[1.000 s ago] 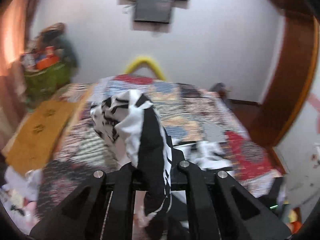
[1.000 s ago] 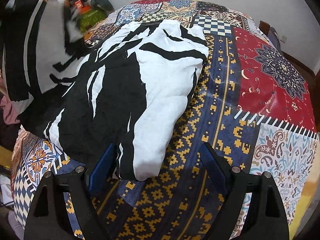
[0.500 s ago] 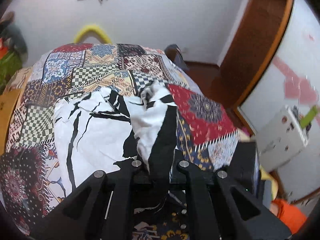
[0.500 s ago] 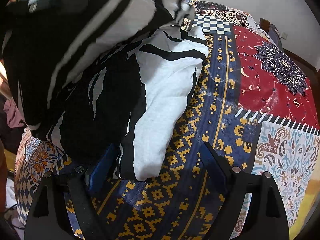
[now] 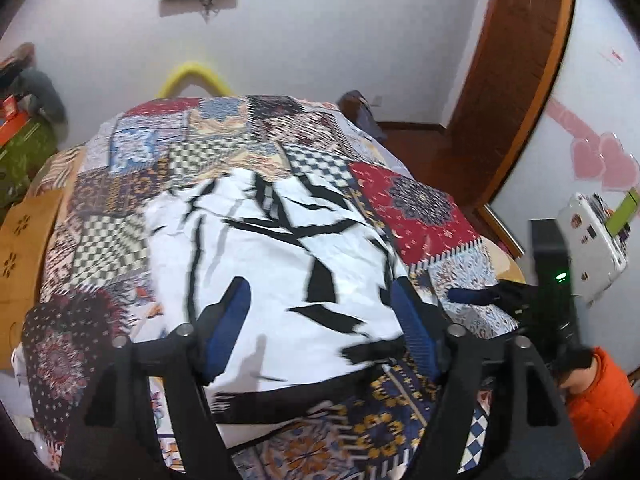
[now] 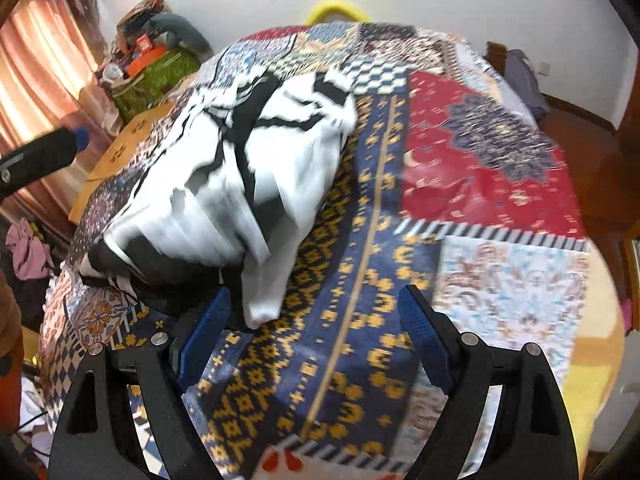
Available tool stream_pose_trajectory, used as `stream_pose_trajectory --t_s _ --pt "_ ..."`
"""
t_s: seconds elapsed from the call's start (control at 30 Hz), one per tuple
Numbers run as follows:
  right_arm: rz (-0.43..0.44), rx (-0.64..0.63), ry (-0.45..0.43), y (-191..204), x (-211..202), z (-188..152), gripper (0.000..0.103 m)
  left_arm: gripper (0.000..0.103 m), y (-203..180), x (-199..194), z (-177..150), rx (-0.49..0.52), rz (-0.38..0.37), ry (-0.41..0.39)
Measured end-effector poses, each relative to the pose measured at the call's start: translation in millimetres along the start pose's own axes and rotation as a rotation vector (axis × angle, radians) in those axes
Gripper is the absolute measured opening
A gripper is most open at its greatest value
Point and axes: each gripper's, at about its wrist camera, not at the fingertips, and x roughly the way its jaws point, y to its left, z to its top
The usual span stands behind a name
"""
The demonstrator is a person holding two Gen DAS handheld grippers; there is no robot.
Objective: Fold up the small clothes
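— What has been altered at the left gripper (image 5: 320, 320)?
— Its jaws have just been opening; the black-and-white garment (image 5: 280, 264), pinched and lifted before, has been let go and now lies spread on the patchwork bedspread (image 5: 420, 208).
— And in the right wrist view?
— The raised flap is seen folded down.

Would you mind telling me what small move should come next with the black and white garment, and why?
Probably withdraw the left gripper: its jaws have just been opening and no longer pinch the garment, which lies folded on the patchwork bedspread.
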Motion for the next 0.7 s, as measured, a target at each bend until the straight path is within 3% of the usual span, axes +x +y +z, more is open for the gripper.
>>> stream_pose_trajectory --t_s 0.17,0.27,0.37,0.53,0.7 --pt "0.003 0.022 -0.061 -3.4 -23.1 5.6 0.084 0.075 37.3 -1.9 -4.7 -0.06 0.088 0.004" --pt "0.034 0.031 -0.092 1.5 -25.9 16.6 0.084 0.075 58.9 12.6 -16.6 -0.087 0.145 0.06" --pt "0.043 0.021 -0.105 13.0 -18.5 21.4 0.084 0.075 74.5 31.6 -34.3 -0.11 0.153 0.137" --pt "0.032 -0.004 -0.044 26.3 14.1 17.9 0.083 0.075 82.6 54.5 -64.1 -0.065 0.204 0.227" --pt "0.012 0.004 0.043 23.2 40.6 1.0 0.082 0.08 93.3 51.6 -83.5 -0.069 0.189 0.235"
